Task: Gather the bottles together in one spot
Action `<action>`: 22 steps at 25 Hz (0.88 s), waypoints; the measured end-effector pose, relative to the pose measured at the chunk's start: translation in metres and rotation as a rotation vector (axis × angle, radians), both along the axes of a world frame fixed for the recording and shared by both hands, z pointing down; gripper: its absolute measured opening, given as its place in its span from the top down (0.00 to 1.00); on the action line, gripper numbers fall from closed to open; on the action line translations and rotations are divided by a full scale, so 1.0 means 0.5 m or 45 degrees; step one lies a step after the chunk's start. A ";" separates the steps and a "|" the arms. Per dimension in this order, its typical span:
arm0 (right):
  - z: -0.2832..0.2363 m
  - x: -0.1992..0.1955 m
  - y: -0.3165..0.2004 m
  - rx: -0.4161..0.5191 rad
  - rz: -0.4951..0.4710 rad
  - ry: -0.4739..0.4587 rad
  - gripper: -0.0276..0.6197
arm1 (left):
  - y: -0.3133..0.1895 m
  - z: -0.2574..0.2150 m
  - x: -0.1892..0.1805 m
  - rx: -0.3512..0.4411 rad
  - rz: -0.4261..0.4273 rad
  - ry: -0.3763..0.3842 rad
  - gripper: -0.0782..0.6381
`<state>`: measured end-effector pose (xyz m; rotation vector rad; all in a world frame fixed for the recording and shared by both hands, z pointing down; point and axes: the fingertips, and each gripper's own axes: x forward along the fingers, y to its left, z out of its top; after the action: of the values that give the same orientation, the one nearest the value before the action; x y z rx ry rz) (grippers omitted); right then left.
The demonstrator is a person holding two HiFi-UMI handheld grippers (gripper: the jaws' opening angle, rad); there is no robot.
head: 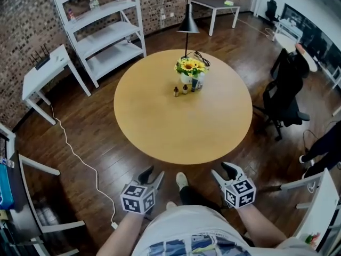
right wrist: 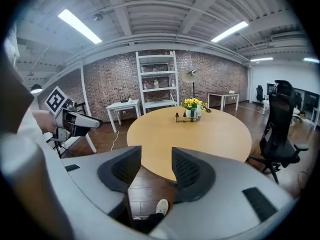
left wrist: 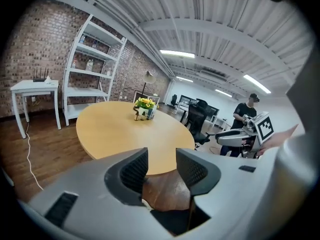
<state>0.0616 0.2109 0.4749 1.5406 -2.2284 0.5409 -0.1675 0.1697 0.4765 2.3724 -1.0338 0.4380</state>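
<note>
Brick-walled office, round wooden table (head: 160, 122) at its centre; three small bottles (head: 184, 89) stand in a close row on the table's far side, just in front of a vase of sunflowers (head: 190, 68) and below a black lamp (head: 188, 23). Grouped that closely, they look already gathered, or nearly so. The person stands back from the near edge, forearms held close to the body and well apart from the bottles; the left gripper (head: 151, 176) and right gripper (head: 220, 170) point forward and somewhat down over the floor, short of the table. Each gripper's jaws stand apart with nothing between them, only floorboards and the table rim showing through the gap; both are released and empty, a stance that reads as rest rather than reach.
</note>
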 end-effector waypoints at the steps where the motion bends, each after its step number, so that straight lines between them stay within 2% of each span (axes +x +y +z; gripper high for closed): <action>1: -0.001 -0.007 0.010 0.003 -0.005 -0.001 0.63 | 0.011 -0.004 -0.008 0.003 -0.003 0.012 0.67; 7: -0.001 -0.025 0.036 -0.033 0.008 -0.013 0.63 | 0.051 -0.022 -0.052 0.028 -0.031 -0.005 0.67; 12: 0.005 -0.020 0.038 -0.033 0.052 0.057 0.63 | 0.070 -0.017 -0.077 0.046 -0.077 -0.012 0.67; 22: 0.013 -0.031 0.067 -0.050 0.058 0.081 0.63 | 0.100 -0.030 -0.084 0.054 -0.045 0.001 0.67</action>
<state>0.0463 0.2444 0.4815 1.5697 -2.1277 0.5377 -0.2093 0.2196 0.4617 2.3877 -1.0933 0.4055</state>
